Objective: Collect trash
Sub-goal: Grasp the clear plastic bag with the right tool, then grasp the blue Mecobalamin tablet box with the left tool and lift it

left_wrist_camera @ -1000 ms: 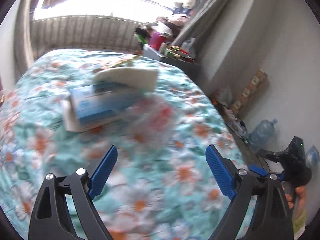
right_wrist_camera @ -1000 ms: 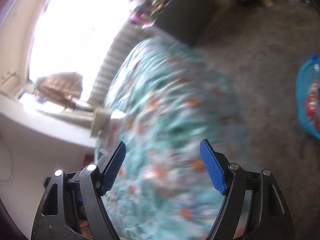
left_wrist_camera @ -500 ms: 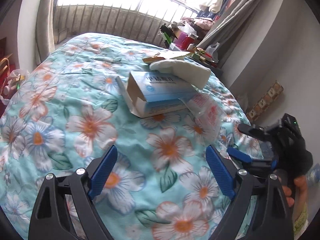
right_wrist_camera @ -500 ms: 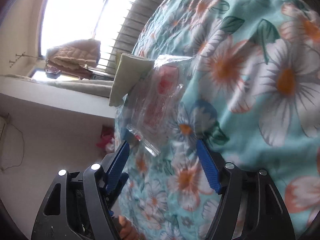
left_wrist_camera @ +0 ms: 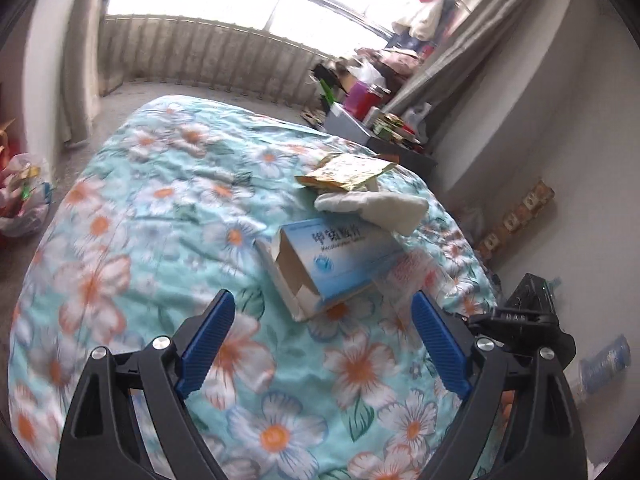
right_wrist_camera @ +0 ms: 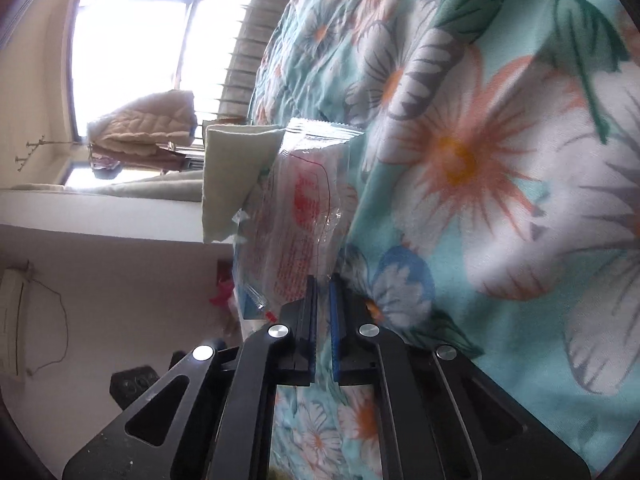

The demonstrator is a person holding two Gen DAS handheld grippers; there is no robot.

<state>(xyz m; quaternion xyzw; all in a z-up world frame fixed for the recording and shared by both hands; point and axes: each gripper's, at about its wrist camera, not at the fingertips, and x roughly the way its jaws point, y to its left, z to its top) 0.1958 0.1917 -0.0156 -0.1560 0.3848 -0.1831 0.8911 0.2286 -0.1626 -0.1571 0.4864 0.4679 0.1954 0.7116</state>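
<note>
On the flowered bedspread point(left_wrist_camera: 160, 208) lie an opened blue-and-white carton point(left_wrist_camera: 340, 256), a white cloth point(left_wrist_camera: 376, 206), a yellow foil wrapper point(left_wrist_camera: 348, 170) and a clear plastic wrapper point(left_wrist_camera: 420, 276) with red print. My left gripper point(left_wrist_camera: 320, 300) hovers open above the bed, just short of the carton, with nothing between its fingers. In the right wrist view my right gripper point(right_wrist_camera: 323, 280) is shut on the near edge of the clear wrapper point(right_wrist_camera: 308, 208), low against the bedspread point(right_wrist_camera: 500, 160). The white cloth point(right_wrist_camera: 232, 176) shows behind the wrapper. The right gripper's black body point(left_wrist_camera: 528, 316) is at the bed's right side.
A white bag of rubbish point(left_wrist_camera: 24, 196) sits on the floor left of the bed. A cluttered bedside cabinet point(left_wrist_camera: 372, 124) stands beyond the far right corner. A water bottle point(left_wrist_camera: 604, 364) lies on the floor by the right wall. The window and railing are behind the bed.
The right gripper swung in to the clear wrapper and its jaws closed on the wrapper's edge. The left gripper drifted sideways over the bed, still open, and the carton now sits nearer its fingers.
</note>
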